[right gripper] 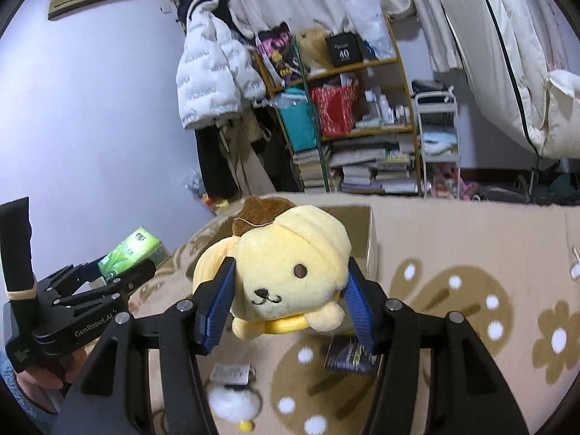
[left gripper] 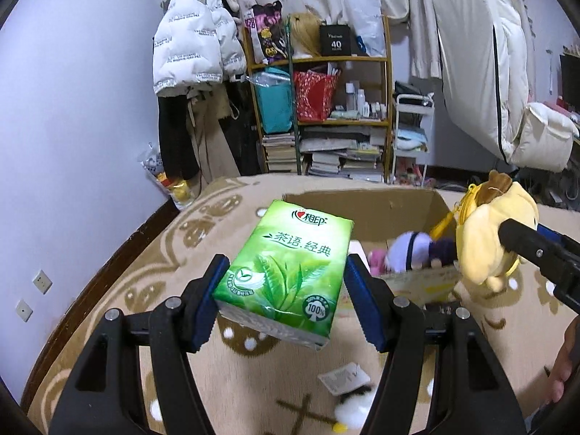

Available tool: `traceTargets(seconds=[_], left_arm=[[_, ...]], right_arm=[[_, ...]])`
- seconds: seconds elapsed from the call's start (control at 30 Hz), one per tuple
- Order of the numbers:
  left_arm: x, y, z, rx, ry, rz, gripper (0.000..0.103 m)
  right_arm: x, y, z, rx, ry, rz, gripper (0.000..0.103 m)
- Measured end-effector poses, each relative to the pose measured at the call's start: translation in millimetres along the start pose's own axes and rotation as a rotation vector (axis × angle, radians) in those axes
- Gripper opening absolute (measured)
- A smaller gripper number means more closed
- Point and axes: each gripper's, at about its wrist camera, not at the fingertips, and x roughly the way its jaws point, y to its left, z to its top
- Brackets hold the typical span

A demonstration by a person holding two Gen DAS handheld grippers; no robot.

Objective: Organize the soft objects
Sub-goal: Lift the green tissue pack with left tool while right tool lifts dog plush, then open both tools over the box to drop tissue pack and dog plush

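Observation:
My left gripper (left gripper: 286, 282) is shut on a green tissue pack (left gripper: 286, 272) and holds it above the carpet, just before an open cardboard box (left gripper: 409, 206). The box holds a purple plush (left gripper: 417, 250) and a pink plush (left gripper: 377, 259). My right gripper (right gripper: 290, 290) is shut on a yellow dog plush (right gripper: 290, 268), held in the air near the box (right gripper: 366, 232). In the left wrist view the dog plush (left gripper: 489, 232) hangs over the box's right side. In the right wrist view the left gripper (right gripper: 119, 272) with the tissue pack (right gripper: 132, 250) is at the left.
A small white plush with a paper tag (left gripper: 353, 406) lies on the flowered carpet (left gripper: 145, 272) below the grippers; it also shows in the right wrist view (right gripper: 233, 398). A cluttered bookshelf (left gripper: 326, 108), hanging coats (left gripper: 195, 47) and a white cart (left gripper: 413, 127) stand behind the box.

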Motion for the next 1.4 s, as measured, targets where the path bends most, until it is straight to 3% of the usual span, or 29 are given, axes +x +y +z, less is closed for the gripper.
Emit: traceTargets(seconds=[0.33, 0.7, 0.83, 1.13, 1.4], left_arm=[[26.9, 5.7, 22.2, -0.012, -0.052, 0.006, 0.064], [61.0, -1.3, 25.0, 0.009, -0.038, 0.01, 0.064], [75.2, -1.4, 23.4, 0.007, -0.001, -0.018, 0.058], [98.0, 2.5, 15.5, -0.014, 0.084, -0.029, 0.058], [100.6, 4.4, 10.9, -0.011, 0.12, -0.03, 0.069]], right_arm=[[22.6, 11.5, 19.1, -0.078, -0.065, 0.022, 0.061], [52.8, 5.8, 19.5, -0.083, -0.044, 0.026, 0.062], [65.0, 2.3, 18.5, -0.092, -0.029, 0.022, 0.062], [88.9, -14.2, 19.2, -0.07, 0.017, 0.016, 0.07], [95.4, -27.0, 14.2, -0.024, 0.052, 0.03, 0.077]])
